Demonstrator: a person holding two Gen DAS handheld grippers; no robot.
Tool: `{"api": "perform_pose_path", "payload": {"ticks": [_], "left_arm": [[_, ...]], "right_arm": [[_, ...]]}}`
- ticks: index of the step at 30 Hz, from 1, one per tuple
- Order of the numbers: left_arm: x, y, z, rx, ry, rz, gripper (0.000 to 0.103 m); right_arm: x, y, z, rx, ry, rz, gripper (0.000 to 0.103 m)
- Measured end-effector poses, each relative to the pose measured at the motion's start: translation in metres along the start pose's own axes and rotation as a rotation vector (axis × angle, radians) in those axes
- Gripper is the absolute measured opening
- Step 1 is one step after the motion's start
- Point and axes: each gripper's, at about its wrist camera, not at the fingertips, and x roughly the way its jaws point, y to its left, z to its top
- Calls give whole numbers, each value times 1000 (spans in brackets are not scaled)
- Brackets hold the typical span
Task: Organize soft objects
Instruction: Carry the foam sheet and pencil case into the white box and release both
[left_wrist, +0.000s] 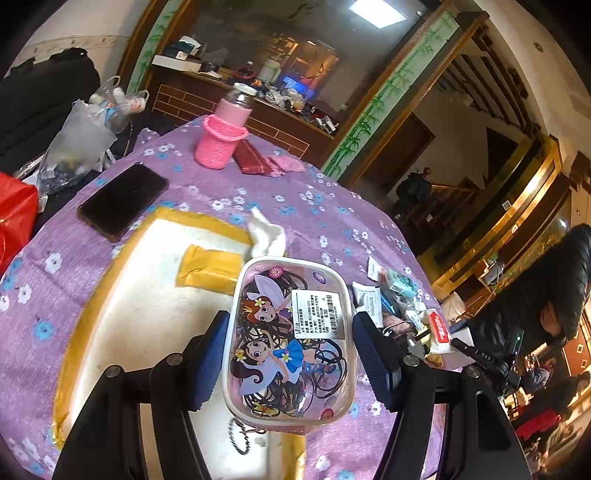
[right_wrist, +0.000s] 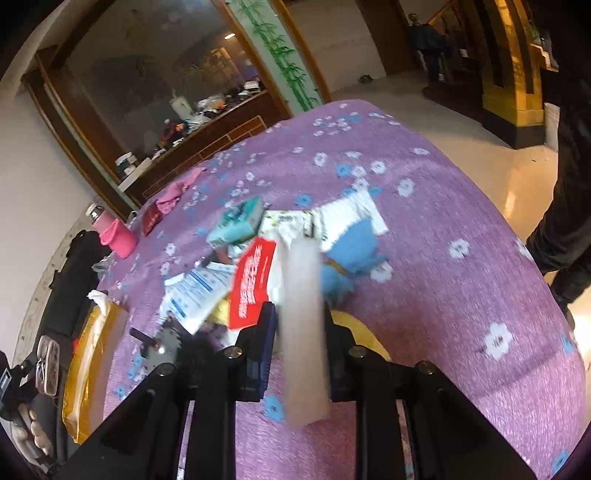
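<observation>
- Nearest the left wrist camera, the left gripper holds a clear pouch printed with cartoon fairies; both blue pads press on its long sides, jaws about half apart.
- Pouch: a white price label is stuck on its upper face, dark coiled hair ties show inside, and a beaded cord hangs from its near end. It sits above the near right edge of a white foam box bound with yellow tape.
- Left wrist view, left to right: a red bag at the edge; a dark phone lying flat on the purple flowered tablecloth; a pink knitted bottle sleeve standing upright on the far part of the table; a white sock at the box's far right corner; a heap of small packets just right of the pouch.
- Right gripper: jaws narrow, clamped on a pale, translucent flat strip that stands up between the pads; motion blur hides its detail.
- Right wrist view, left to right: the pouch at the far left edge in the other gripper, the yellow-taped box beside it, then a red-and-white packet, a teal packet and blue-and-white packets, all piled beyond the gripper.
</observation>
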Motion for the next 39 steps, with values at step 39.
{"api": "perform_pose_path", "payload": {"ticks": [39], "left_arm": [[41,103,52,-149,17,202,83]], "right_arm": [[159,385,-109,-390,565,534,20]]}}
